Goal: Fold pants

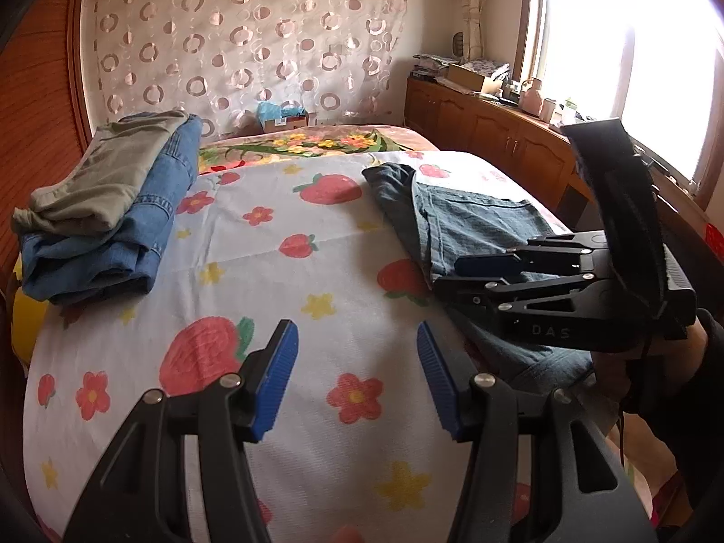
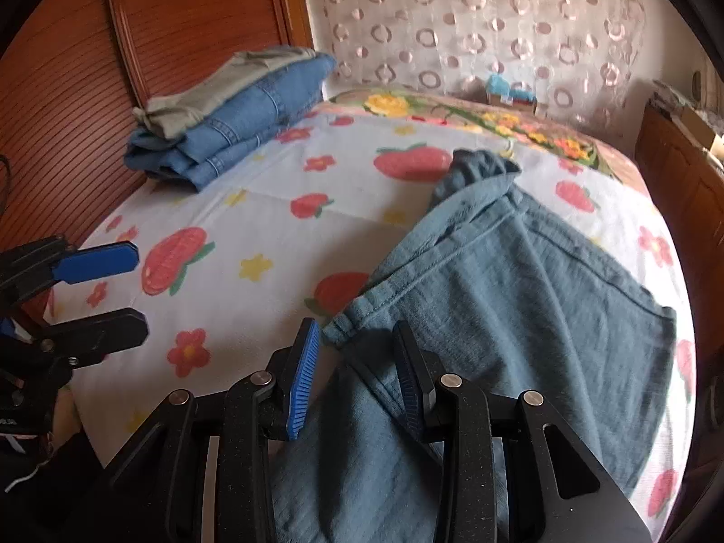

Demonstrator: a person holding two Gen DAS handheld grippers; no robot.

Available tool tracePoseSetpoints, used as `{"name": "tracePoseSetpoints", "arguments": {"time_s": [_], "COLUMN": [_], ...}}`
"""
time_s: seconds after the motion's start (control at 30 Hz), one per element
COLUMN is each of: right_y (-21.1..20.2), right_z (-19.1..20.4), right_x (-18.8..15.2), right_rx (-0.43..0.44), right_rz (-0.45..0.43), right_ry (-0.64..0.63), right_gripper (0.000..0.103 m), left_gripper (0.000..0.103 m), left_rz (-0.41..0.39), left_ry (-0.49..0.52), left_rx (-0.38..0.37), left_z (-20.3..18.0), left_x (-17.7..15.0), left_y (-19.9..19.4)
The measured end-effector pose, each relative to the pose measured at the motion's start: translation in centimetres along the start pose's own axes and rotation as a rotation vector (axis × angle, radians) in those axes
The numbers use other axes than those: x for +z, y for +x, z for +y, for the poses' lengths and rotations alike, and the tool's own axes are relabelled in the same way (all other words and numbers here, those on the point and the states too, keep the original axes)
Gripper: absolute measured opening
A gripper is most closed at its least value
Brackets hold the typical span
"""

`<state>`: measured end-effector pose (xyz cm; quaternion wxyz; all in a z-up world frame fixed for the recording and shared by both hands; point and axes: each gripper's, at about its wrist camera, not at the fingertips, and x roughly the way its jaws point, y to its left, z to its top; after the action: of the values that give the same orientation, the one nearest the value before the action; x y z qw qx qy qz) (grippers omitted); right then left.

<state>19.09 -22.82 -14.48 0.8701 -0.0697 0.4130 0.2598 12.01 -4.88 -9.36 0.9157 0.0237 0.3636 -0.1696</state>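
Teal pants (image 2: 520, 280) lie partly folded on a strawberry-print bed (image 2: 253, 226), the right hand-held gripper (image 2: 357, 375) spread open just over their near hem, the left hand-held gripper (image 1: 357, 375) open beside them; pinching that hem squarely should keep layers together.

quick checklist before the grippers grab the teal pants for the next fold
1. Left gripper open: ok, pads apart over the strawberry-print bedsheet.
2. Right gripper open: ok, it holds nothing.
3. Right gripper at the teal cotton pants: ok, poised at a hemmed edge.
4. Left gripper at the pants: not ok, it is over bare sheet.
5. Pants flat: not ok, far end is bunched.
6. Folded stack of olive and blue denim pants apart from the work: ok.
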Motion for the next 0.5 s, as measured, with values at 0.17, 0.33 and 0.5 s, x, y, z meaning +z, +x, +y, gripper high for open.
{"name": "tracePoseSetpoints", "arguments": {"time_s": [0.17,0.33,0.5], "right_y": [0.82,0.91,0.67], "right_z": [0.14,0.40,-0.07], "right_x": [-0.22,-0.06,0.33], "right_rx": [-0.010,-0.039,-0.047], "right_rz": [0.022,0.026,0.012], "right_ry": [-0.015,-0.028,0.000], "right_gripper": [0.034,0.034,0.008], "left_gripper": [0.054,0.054,0.054], "left_rz": [0.005,0.010,0.013], "left_ry": [-0.016,-0.016,-0.010], "left_rx": [0.002,0.000,-0.003], "left_z": [0.53,0.53,0.26], "left_x": [-0.19,-0.43,-0.58], "left_y": [0.19,0.35,0.30]}}
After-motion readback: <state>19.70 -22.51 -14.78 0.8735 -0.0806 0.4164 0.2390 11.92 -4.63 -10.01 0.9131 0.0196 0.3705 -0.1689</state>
